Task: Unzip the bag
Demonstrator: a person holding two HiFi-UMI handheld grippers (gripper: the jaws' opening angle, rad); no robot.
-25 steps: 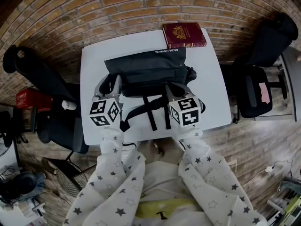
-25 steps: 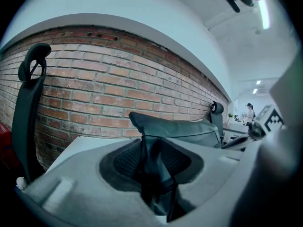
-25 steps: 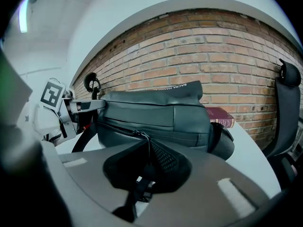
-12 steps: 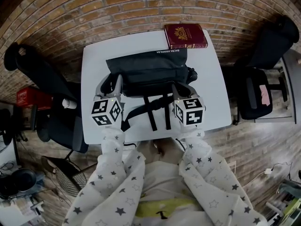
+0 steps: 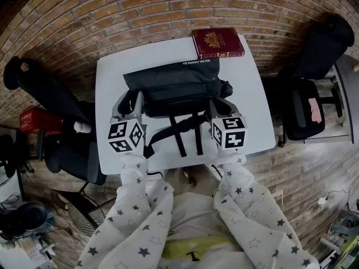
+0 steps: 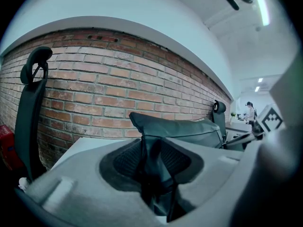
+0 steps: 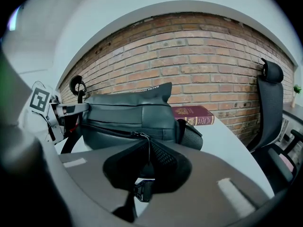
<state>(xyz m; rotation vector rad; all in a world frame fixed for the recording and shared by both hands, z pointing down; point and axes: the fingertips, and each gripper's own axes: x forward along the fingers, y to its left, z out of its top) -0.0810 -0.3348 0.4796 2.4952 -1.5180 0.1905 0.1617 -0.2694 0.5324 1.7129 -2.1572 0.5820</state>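
A dark grey bag [image 5: 174, 86] lies on the white table [image 5: 252, 111], its black straps [image 5: 188, 133] trailing toward me. At the bag's left end, my left gripper [image 5: 136, 98] is shut on a fold of the bag's fabric [image 6: 154, 141], which is bunched between the pads. On the bag's right front, my right gripper [image 5: 215, 104] is shut on the thin zipper pull [image 7: 148, 150]. The pull hangs from the slider [image 7: 138, 135] on the zip line [image 7: 106, 129]. A black buckle [image 7: 143, 189] shows below the right jaws.
A dark red book [image 5: 217, 42] lies at the table's far right corner, just behind the bag. Black office chairs stand left [image 5: 50, 102] and right [image 5: 311, 88] of the table. A brick wall [image 5: 140, 10] runs behind it.
My right gripper has shifted a little to the right along the bag's front, still holding the pull. The left gripper has stayed nearly in place.
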